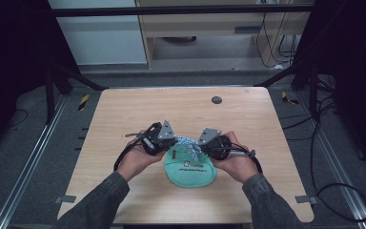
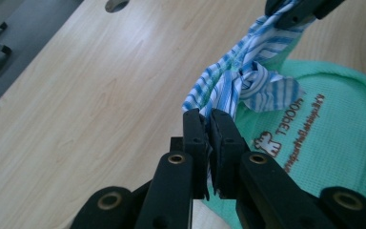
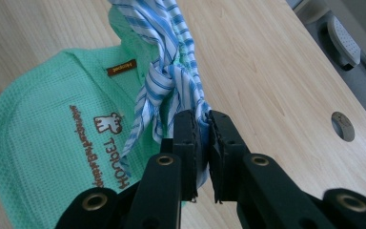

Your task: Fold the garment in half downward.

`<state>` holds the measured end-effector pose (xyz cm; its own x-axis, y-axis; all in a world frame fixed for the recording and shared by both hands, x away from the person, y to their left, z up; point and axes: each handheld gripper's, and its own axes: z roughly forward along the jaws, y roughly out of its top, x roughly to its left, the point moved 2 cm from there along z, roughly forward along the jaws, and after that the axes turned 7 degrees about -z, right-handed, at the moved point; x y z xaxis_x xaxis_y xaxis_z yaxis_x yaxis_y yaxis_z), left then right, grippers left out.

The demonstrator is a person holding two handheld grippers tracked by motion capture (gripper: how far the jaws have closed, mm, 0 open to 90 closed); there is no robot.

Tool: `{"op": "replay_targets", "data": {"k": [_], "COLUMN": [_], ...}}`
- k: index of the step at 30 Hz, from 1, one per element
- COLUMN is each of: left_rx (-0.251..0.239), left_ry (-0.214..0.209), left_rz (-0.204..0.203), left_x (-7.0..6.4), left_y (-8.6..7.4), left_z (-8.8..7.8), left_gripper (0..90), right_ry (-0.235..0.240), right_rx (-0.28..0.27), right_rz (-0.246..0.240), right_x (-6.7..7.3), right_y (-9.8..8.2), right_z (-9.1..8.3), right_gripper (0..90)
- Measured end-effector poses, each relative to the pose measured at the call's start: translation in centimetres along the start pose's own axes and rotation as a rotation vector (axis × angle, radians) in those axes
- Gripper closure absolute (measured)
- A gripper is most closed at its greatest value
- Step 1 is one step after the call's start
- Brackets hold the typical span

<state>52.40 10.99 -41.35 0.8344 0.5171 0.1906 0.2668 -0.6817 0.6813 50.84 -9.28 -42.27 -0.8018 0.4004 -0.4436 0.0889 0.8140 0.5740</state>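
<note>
Pale wood tabletop (image 1: 124, 119) fills the middle of a dim workspace, with a small round grey cap (image 1: 216, 99) set into it near the far edge. At the near centre lies a mint-green waffle-weave bib (image 1: 190, 171), flat on the wood, printed with a small animal logo and brown lettering. Left of it, the left gripper (image 2: 208, 125) has its jaws closed tight on one end of the bib's blue-and-white striped tie (image 2: 240, 83). Between the two grippers the tie already shows a knot (image 3: 164, 78), sitting just above the bib's neckline. To the right, the right gripper (image 3: 203, 125) is clamped on the other end of the same striped fabric. Both ends run up off the table to the jaws, while the bib's body rests on the surface. Judging by this, the knot is formed and what seems left is to draw it snug and let go. No containers are on the table, so nothing is held inside anything.
</note>
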Motion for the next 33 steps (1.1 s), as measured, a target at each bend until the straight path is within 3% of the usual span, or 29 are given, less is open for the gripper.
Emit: {"op": "replay_targets", "data": {"k": [14,33], "left_rx": [-0.006,-0.013], "left_ry": [-0.034,-0.054], "left_rz": [-0.01,-0.028], "left_x": [-1.4,-2.1], "left_y": [-1.8,-3.4], "left_z": [-0.2,-0.3], "left_gripper": [86.1,85.6], "right_ry": [0.027,0.045], "right_rx": [-0.009,-0.027], "right_rz": [0.0,-0.008], "right_x": [1.9,3.5], "right_y": [-1.0,-1.3], "right_z": [0.0,-0.7], "right_gripper": [81.6,81.3]}}
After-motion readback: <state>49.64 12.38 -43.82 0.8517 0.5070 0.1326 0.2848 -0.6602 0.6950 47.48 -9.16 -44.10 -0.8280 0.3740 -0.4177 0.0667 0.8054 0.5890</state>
